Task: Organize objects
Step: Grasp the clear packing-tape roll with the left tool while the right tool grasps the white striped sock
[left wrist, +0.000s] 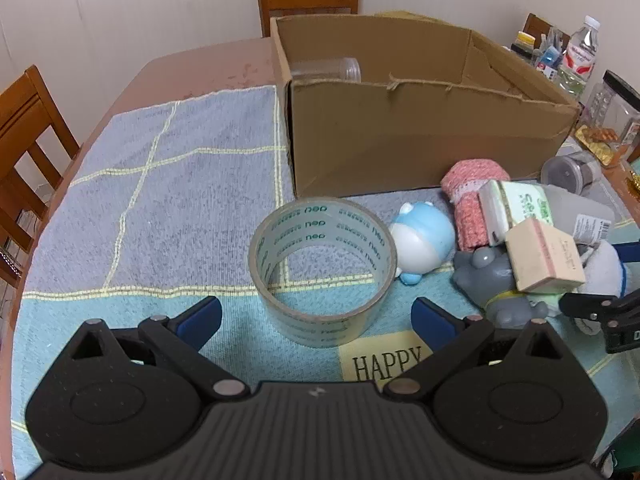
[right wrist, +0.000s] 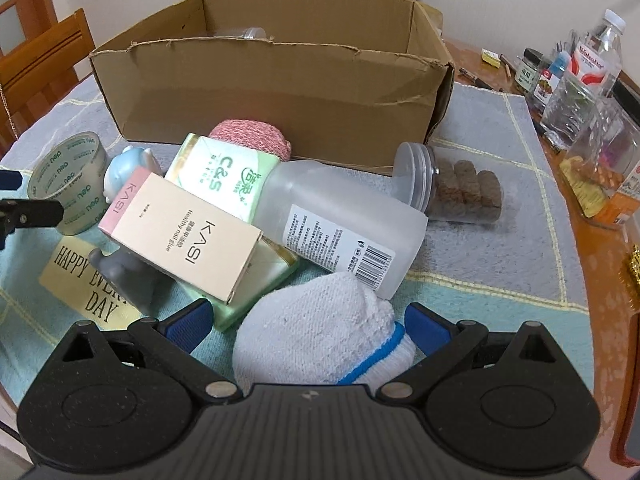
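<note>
A clear tape roll (left wrist: 322, 268) stands on the checked cloth just ahead of my open left gripper (left wrist: 316, 314); it also shows in the right wrist view (right wrist: 70, 182). My right gripper (right wrist: 306, 322) is open, its fingers on either side of a rolled white sock (right wrist: 320, 340). Ahead lie a KASI box (right wrist: 180, 236), a tissue pack (right wrist: 222, 176), a frosted bottle (right wrist: 340, 220), a pink knit roll (right wrist: 250, 136), a blue toy (left wrist: 422, 240) and a grey toy (left wrist: 492, 280). A cardboard box (left wrist: 400, 132) stands behind, open, with a clear jar (left wrist: 326, 69) inside.
A lidded jar of brown pieces (right wrist: 452, 188) lies right of the pile. Bottles and jars (right wrist: 588, 80) crowd the table's right edge. Wooden chairs (left wrist: 28, 128) stand left and behind. A "HAPPY EVERY DAY" label (right wrist: 86, 276) marks the cloth.
</note>
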The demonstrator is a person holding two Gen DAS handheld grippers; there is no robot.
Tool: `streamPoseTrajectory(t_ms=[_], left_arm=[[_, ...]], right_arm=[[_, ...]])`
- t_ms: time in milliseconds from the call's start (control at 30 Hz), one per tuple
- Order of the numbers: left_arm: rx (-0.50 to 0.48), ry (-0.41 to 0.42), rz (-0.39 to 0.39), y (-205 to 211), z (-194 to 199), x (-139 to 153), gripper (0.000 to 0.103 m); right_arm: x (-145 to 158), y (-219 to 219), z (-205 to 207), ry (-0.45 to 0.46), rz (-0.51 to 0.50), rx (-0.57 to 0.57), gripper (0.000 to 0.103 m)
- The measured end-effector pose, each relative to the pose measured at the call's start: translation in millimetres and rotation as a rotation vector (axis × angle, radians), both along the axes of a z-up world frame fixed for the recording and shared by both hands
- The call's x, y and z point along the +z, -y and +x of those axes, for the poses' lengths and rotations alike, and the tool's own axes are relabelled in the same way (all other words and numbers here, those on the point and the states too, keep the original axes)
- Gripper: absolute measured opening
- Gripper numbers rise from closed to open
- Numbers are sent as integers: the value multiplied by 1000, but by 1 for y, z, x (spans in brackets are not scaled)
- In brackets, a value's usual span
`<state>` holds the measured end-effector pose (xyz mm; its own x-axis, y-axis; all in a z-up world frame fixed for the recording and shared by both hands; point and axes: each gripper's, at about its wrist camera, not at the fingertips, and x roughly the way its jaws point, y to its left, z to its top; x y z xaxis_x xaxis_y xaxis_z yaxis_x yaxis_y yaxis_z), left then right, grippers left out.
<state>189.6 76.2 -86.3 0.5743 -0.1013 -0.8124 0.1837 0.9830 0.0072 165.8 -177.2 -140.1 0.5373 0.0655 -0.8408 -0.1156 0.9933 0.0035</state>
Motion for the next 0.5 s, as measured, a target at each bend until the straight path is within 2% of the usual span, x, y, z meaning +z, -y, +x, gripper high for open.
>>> streamPoseTrajectory(t_ms=[233, 400, 500], left_arm=[[-1, 1, 4, -1, 6, -7, 101], [-5, 5, 7, 1, 13, -12, 101], [-9, 3, 5, 2, 18, -16, 101]], right_arm=[[1, -4, -7, -36, -10, 10, 103], [5, -8, -19, -78, 10, 59, 103], [5, -2, -19, -73, 4, 30, 103]])
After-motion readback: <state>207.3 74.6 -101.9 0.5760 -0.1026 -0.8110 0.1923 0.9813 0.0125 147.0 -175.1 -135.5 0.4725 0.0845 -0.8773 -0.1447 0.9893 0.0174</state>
